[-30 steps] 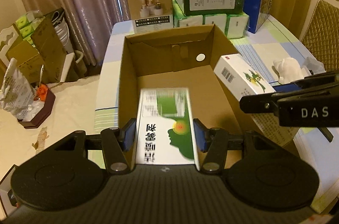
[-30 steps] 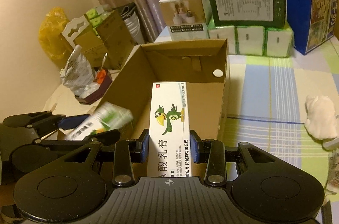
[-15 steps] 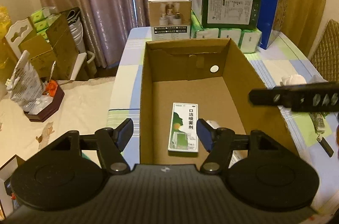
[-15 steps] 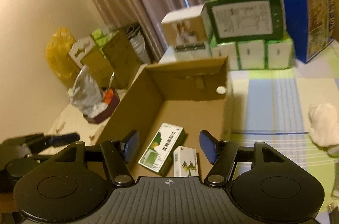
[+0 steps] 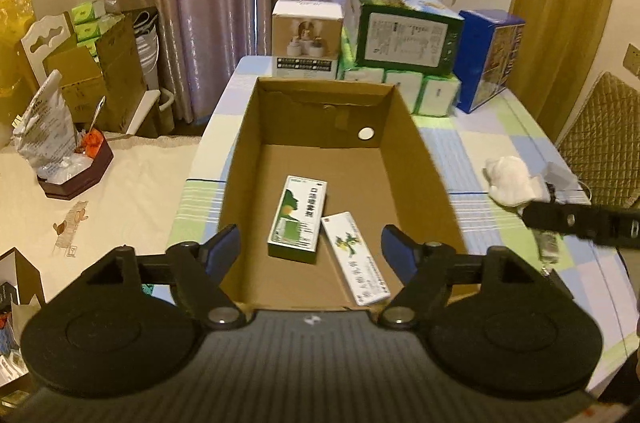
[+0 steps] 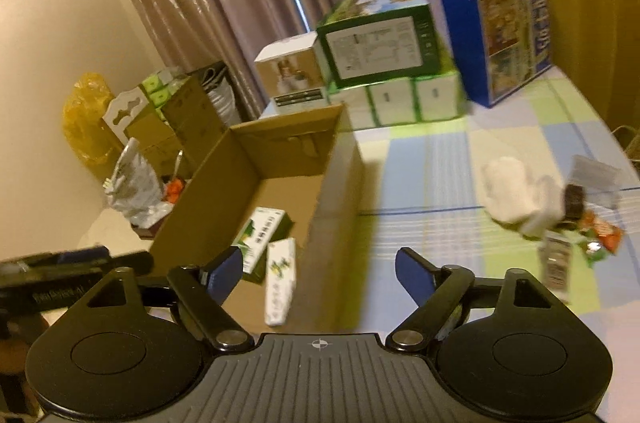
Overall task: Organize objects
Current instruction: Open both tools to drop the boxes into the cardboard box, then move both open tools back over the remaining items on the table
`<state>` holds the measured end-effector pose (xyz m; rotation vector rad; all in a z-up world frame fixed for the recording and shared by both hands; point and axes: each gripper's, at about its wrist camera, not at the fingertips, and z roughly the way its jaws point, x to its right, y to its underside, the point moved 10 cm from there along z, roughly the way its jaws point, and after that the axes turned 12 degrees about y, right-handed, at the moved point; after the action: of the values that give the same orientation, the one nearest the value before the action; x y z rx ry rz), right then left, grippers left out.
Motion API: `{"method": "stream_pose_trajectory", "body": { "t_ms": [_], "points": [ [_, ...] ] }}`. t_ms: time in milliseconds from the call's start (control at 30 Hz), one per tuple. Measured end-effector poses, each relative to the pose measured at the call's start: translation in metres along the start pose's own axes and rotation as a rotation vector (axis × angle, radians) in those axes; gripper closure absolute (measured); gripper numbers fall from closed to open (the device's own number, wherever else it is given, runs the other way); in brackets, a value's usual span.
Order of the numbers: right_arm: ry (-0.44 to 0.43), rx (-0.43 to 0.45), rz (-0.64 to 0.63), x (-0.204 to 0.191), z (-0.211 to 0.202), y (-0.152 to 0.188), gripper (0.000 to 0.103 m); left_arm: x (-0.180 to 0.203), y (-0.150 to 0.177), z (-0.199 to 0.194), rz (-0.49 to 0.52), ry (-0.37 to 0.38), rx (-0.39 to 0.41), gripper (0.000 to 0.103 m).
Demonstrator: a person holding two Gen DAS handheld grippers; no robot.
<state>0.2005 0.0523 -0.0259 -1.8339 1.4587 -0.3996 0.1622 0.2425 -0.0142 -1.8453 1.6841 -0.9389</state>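
Note:
An open cardboard box [image 5: 416, 159] [image 6: 340, 191] stands on the checked tablecloth. On its floor lie a green and white medicine carton [image 5: 298, 219] [image 6: 262, 237] and a slim white carton with a green bird [image 5: 354, 257] [image 6: 282, 281], side by side. My left gripper [image 5: 312, 247] hangs open above the box's near end, holding nothing. My right gripper [image 6: 318, 273] is open too, over the box's right wall and pointing toward the table. The right gripper's arm [image 5: 580, 223] shows at the right of the left wrist view.
Stacked boxes line the table's far end: a white one [image 5: 306, 39], a green one [image 5: 404, 33], a blue one [image 5: 488, 59]. A white cloth [image 6: 512, 193] and small packets [image 6: 596, 235] lie right of the box. Cartons and a bag stand on the floor at left.
Both grippers opened and let their cartons fall into the box, then drew back and up. The right gripper has swung to the right, toward the cloth and packets.

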Motion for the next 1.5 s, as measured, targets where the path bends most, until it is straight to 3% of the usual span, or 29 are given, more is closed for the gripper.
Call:
{"method": "stream_pose_trajectory", "body": {
  "t_ms": [300, 533, 833, 1033, 1267, 1500],
  "points": [
    [0.069, 0.053, 0.014, 0.049, -0.050, 0.015, 0.018, 0.048, 0.007, -0.022, 0.013, 0.043, 0.029, 0.016],
    [0.150, 0.074, 0.033, 0.098, -0.076, 0.032, 0.007, 0.094, 0.011, -0.030, 0.051, 0.087, 0.060, 0.002],
    [0.284, 0.040, 0.061, 0.179, -0.099, 0.075, 0.004, 0.160, 0.019, -0.021, 0.127, 0.156, 0.058, 0.001],
    [0.349, -0.001, 0.052, 0.217, -0.087, 0.097, 0.005, 0.193, 0.029, -0.003, 0.149, 0.201, 0.031, 0.001],
    [0.324, -0.024, 0.063, 0.230, -0.061, 0.109, 0.015, 0.225, 0.049, 0.029, 0.197, 0.238, -0.015, 0.001],
    [0.314, -0.055, 0.088, 0.254, -0.039, 0.106, 0.039, 0.252, 0.080, 0.081, 0.244, 0.277, -0.106, 0.001]
  ]
}}
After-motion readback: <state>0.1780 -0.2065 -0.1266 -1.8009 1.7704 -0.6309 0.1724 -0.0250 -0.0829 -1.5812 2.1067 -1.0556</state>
